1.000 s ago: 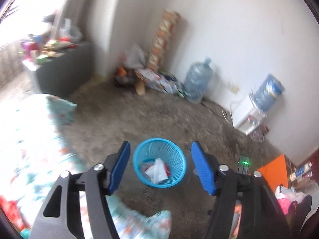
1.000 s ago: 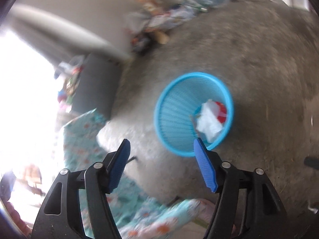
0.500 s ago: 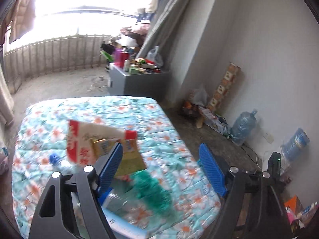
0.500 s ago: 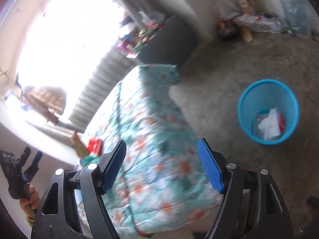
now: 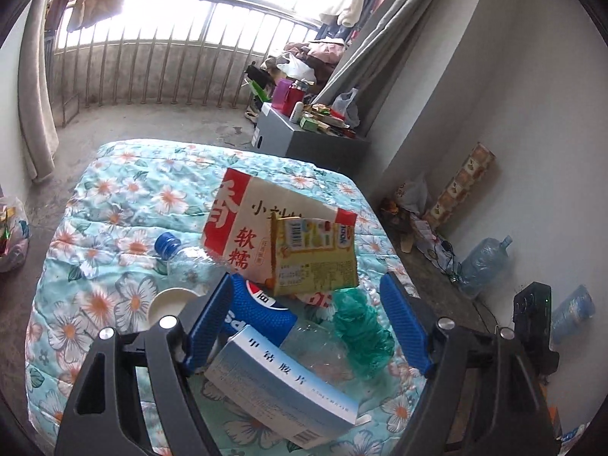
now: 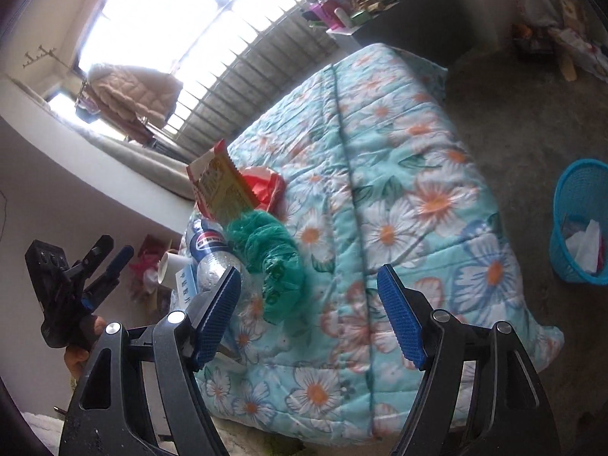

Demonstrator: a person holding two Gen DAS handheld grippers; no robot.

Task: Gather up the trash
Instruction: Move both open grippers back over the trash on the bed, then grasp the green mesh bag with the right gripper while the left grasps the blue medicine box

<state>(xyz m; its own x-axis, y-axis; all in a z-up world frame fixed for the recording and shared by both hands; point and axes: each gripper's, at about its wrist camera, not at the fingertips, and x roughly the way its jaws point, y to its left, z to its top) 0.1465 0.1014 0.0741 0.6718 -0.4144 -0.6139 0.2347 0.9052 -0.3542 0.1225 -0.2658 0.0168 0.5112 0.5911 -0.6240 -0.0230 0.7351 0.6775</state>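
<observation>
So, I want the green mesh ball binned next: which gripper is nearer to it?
Left. The left gripper hangs right over the green mesh ball, which lies between its open jaws. The right gripper is farther back, the ball ahead and left.

Left wrist view looks down, close over the trash pile on the floral quilt. Right wrist view sits further back (tilted), sharing that pile and quilt.

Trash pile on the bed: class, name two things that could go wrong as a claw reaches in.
1. The big red-and-white bag leans on the pile; a nudge may topple it.
2. The bottle lies on its side and could roll off the quilt, far from the blue basket.
</observation>
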